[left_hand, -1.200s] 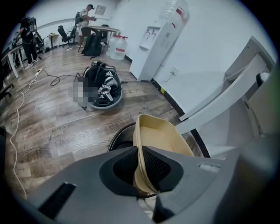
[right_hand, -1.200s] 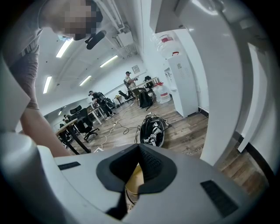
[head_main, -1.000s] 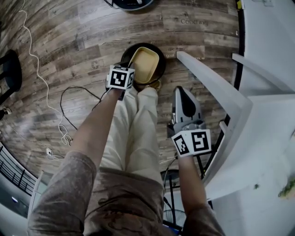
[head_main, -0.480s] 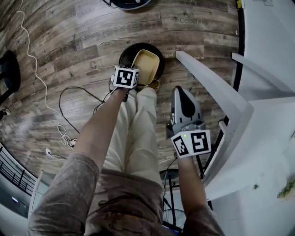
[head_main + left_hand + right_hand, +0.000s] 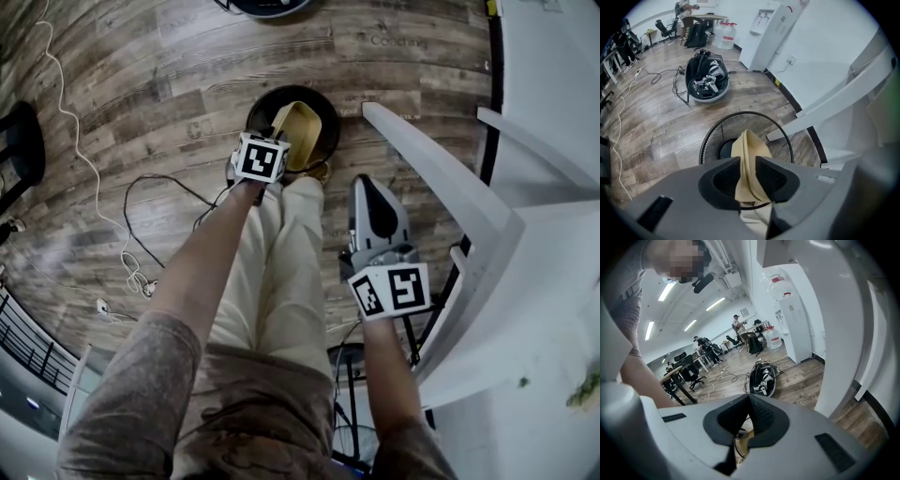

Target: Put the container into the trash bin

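A black mesh trash bin (image 5: 255,114) stands on the wood floor just ahead of the person's feet. A tan container (image 5: 303,131) hangs edge-on over its mouth. In the left gripper view the container (image 5: 747,150) sits between the pads of my left gripper (image 5: 748,169), above the bin (image 5: 710,140). Those jaws are opening, and the pads still touch the container's sides. My right gripper (image 5: 368,187) hovers beside the person's right leg, away from the bin. In its own view the right gripper (image 5: 749,401) is shut, with nothing between the pads.
A white table (image 5: 441,178) runs along the right, its edge close to the bin. Cables (image 5: 141,216) trail over the floor at the left. A black case of equipment (image 5: 707,79) lies beyond the bin, with a water dispenser (image 5: 764,28) behind it. A dark stool (image 5: 19,141) stands far left.
The container has turned from lying broad and flat over the bin to hanging narrow and edge-on, lower into the mouth. The left gripper shifted slightly toward the bin. The right gripper stayed still.
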{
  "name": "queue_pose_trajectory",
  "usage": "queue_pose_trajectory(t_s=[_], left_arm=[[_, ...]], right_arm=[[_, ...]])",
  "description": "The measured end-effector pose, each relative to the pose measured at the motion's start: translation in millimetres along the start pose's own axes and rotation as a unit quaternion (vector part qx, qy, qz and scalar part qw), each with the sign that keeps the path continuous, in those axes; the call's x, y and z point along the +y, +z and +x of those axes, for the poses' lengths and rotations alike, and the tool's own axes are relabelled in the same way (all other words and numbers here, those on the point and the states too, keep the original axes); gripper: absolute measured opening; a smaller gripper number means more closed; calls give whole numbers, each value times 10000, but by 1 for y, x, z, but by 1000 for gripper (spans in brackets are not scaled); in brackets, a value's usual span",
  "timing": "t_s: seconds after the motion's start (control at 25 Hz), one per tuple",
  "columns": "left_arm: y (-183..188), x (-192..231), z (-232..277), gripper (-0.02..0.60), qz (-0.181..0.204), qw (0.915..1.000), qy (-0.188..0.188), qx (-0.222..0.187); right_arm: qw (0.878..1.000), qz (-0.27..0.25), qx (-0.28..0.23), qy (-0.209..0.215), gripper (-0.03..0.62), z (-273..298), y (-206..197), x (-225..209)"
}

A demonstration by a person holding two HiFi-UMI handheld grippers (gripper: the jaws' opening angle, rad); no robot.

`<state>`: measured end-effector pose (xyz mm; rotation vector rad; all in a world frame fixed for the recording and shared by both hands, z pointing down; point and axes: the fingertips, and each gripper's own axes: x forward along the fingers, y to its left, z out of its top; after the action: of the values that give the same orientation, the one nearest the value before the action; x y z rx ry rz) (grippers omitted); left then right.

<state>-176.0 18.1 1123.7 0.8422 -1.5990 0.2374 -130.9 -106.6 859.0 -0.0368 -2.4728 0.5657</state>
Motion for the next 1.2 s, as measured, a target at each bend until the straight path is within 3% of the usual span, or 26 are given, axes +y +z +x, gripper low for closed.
queue_pose_trajectory(t_s=[0.2,0.4,0.72,1.0,1.2], left_arm=[[0,-4,2,252,168,9999,-11,1],[0,-5,7,342,222,9998,-23,-5],[5,-10,-6,356,254,9996,-144,-38],[27,-22,-61,356,-172,9989,-344,-273],[52,-28,-127,356,-564,9951,-482,-647]], right_arm=[[10000,28,55,-32,2,-1,-7,0],[10000,47,49,-40,2,-2,-9,-2],[10000,9,73,-7,2,-4,-8,2],[10000,-75,15,34,2,-12,14,19],[9997,-174,-89,118,2,-28,53,47]])
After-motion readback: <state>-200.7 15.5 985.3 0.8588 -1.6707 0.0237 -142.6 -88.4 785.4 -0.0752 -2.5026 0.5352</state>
